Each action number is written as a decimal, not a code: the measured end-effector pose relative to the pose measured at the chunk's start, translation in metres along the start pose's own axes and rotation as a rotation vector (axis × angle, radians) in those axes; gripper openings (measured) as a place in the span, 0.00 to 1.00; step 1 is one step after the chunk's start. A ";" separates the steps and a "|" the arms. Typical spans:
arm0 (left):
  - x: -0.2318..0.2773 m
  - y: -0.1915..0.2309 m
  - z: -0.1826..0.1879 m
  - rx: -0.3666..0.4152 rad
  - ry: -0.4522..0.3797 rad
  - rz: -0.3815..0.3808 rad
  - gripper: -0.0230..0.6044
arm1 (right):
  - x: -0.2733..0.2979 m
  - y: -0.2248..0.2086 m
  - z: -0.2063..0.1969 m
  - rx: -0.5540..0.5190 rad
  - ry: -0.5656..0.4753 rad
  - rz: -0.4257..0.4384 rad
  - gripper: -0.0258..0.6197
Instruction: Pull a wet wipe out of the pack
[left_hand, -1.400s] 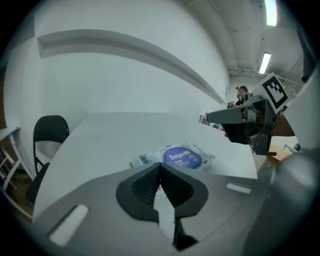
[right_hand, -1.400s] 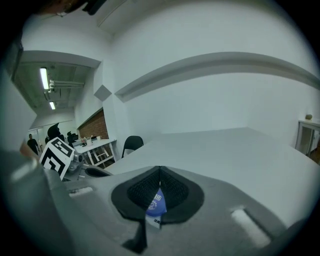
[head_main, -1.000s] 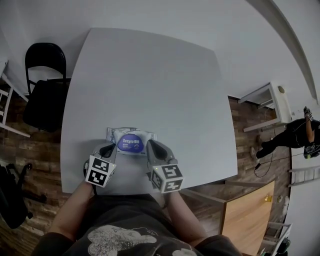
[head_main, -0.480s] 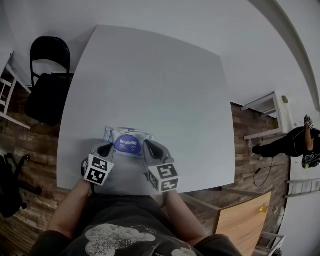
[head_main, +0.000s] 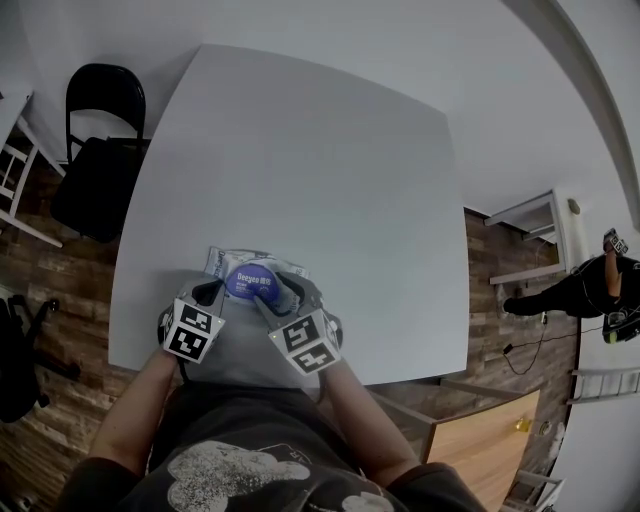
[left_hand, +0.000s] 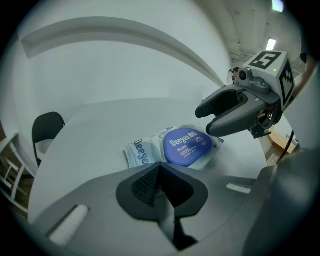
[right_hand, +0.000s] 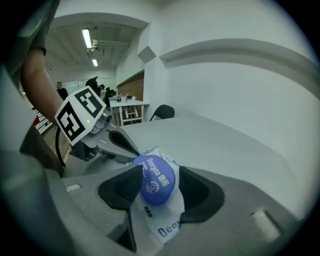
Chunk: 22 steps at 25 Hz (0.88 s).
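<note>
A white wet-wipe pack (head_main: 252, 272) with a round blue lid (head_main: 248, 281) lies flat near the front edge of the white table (head_main: 320, 170). My right gripper (head_main: 267, 296) hangs just over the lid; its jaws have just been opening, and in the right gripper view the blue lid (right_hand: 156, 179) shows between them with the pads not pressing on it. My left gripper (head_main: 212, 292) is shut and empty, its tip at the pack's left end. In the left gripper view the pack (left_hand: 150, 150) lies just beyond the shut left gripper (left_hand: 160, 172), with the open right gripper (left_hand: 210, 120) above the lid (left_hand: 186, 146).
A black folding chair (head_main: 98, 150) stands off the table's left side over a wooden floor (head_main: 60, 300). White furniture (head_main: 530, 230) and a person (head_main: 590, 285) are far to the right. The table's front edge (head_main: 300, 375) is close to my body.
My right gripper has rolled, swung left and sunk onto the blue lid, and its jaws have opened from shut. The left gripper and the pack have stayed put.
</note>
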<state>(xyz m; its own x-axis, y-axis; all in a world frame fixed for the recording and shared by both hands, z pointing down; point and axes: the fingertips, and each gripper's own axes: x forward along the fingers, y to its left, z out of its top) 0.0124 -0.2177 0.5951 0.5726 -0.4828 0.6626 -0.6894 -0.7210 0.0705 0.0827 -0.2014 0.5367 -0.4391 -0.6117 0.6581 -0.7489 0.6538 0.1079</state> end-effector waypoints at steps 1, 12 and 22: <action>0.000 0.000 0.000 -0.002 0.001 -0.002 0.06 | 0.004 0.003 -0.002 -0.018 0.018 0.019 0.39; -0.001 0.000 -0.001 -0.015 0.009 -0.010 0.06 | 0.033 0.018 -0.023 -0.164 0.137 0.094 0.58; -0.001 -0.001 -0.001 -0.013 0.017 -0.012 0.06 | 0.045 0.019 -0.023 -0.177 0.163 0.111 0.57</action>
<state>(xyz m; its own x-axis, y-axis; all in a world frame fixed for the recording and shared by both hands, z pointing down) 0.0120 -0.2162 0.5954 0.5732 -0.4657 0.6742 -0.6884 -0.7200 0.0878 0.0600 -0.2061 0.5855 -0.4172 -0.4619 0.7827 -0.5959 0.7893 0.1481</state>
